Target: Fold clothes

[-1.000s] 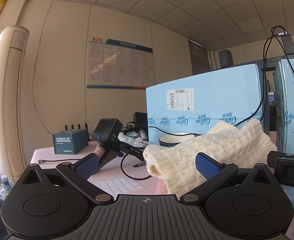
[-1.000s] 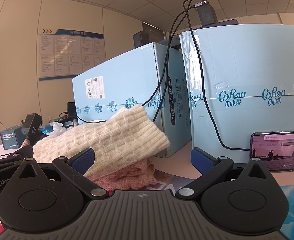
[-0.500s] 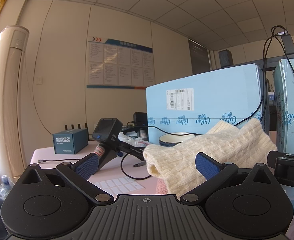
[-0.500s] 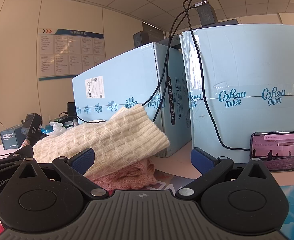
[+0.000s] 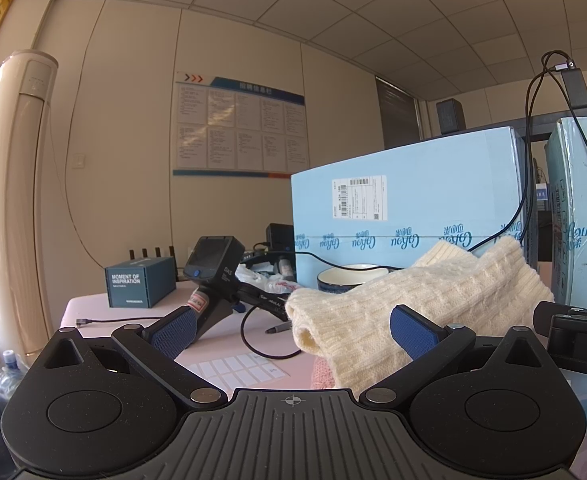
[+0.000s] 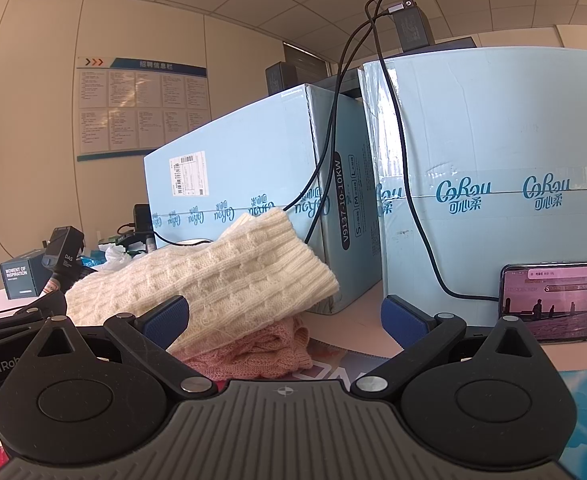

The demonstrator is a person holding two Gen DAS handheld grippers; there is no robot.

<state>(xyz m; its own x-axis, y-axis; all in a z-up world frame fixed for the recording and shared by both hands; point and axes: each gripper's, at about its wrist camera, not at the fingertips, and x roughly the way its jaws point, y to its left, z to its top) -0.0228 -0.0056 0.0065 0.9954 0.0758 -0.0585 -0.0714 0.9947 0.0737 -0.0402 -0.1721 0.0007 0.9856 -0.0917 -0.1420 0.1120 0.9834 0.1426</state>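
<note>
A cream cable-knit sweater (image 5: 425, 300) lies bunched on top of a pink knit garment (image 5: 323, 374) on the table. In the right wrist view the same cream sweater (image 6: 213, 280) covers the pink knit (image 6: 261, 352). My left gripper (image 5: 291, 330) is open, and the sweater's near end lies between its blue pads without being pinched. My right gripper (image 6: 285, 318) is open too, its left pad at the sweater's edge and its right pad over bare table.
Two large light-blue cartons (image 6: 261, 168) (image 6: 493, 168) stand right behind the clothes, with black cables hanging down them. A phone (image 6: 557, 300) leans on the right carton. A spare handheld gripper (image 5: 213, 276), a teal box (image 5: 139, 282), a bowl (image 5: 349, 276) and a cable lie at left.
</note>
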